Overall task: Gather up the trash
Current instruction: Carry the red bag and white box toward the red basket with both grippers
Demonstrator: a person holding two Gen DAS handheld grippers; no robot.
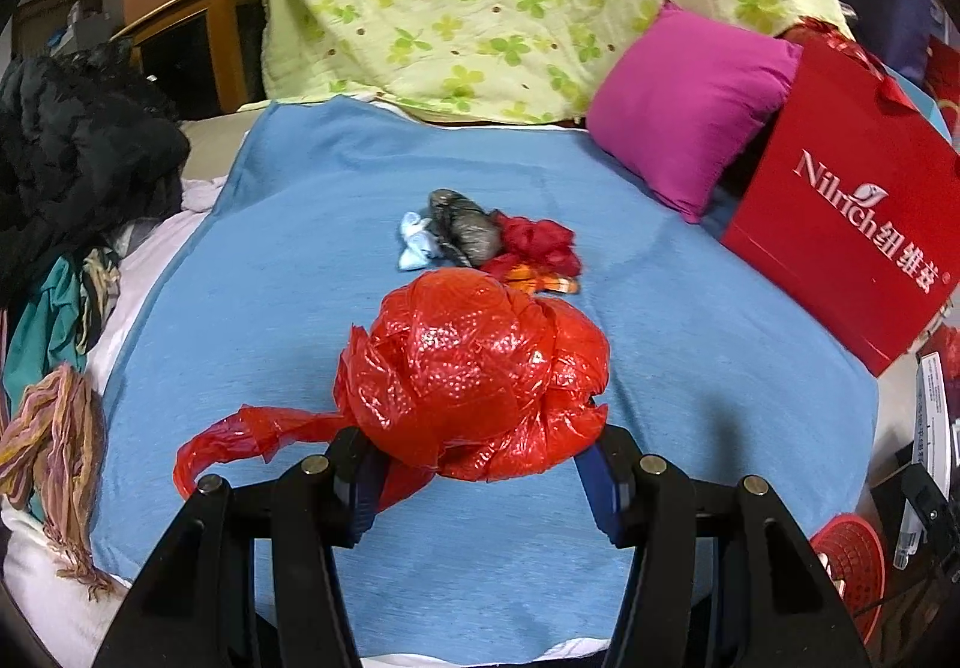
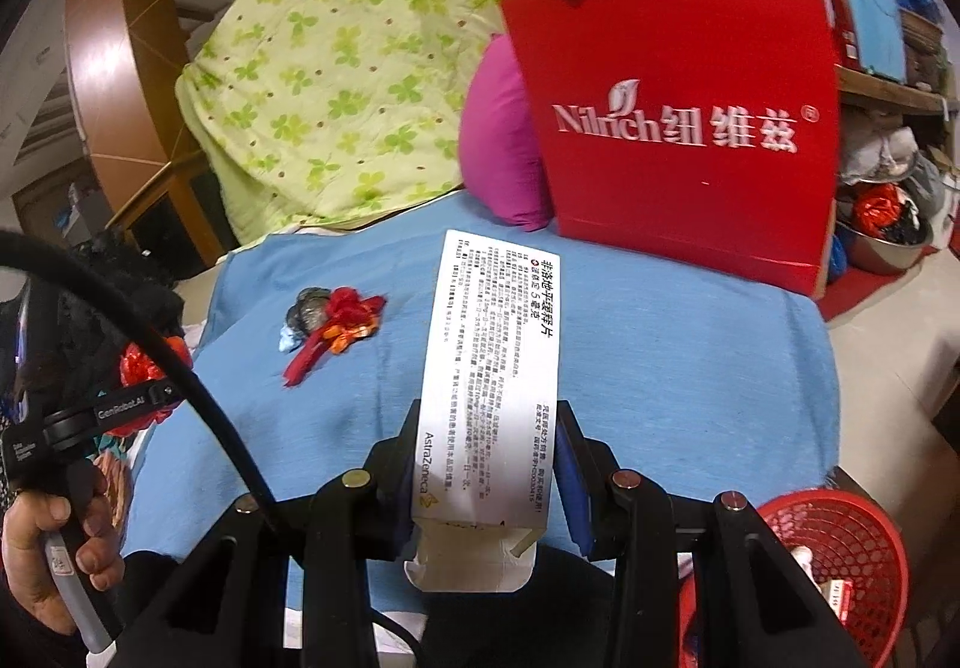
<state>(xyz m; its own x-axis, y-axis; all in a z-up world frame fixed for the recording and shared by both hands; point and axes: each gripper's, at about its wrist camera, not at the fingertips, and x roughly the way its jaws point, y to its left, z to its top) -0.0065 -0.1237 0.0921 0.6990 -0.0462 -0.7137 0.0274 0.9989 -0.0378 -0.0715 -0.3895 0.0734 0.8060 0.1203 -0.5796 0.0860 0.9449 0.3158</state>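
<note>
A small trash heap (image 1: 480,239) lies mid-sheet (image 1: 690,344), pillow (image 1: 684,104) and paper bag (image 1: 840,224) to its right.

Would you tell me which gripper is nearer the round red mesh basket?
Right. The right gripper is just beside the red mesh basket; the left gripper sits farther over.

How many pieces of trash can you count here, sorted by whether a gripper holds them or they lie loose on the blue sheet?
Held in a gripper: 2, the crumpled red plastic bag and the white cardboard medicine box.
Loose on the blue sheet: 4, pale blue scrap, grey wad, red wad, orange wrapper.
Total: 6
</note>
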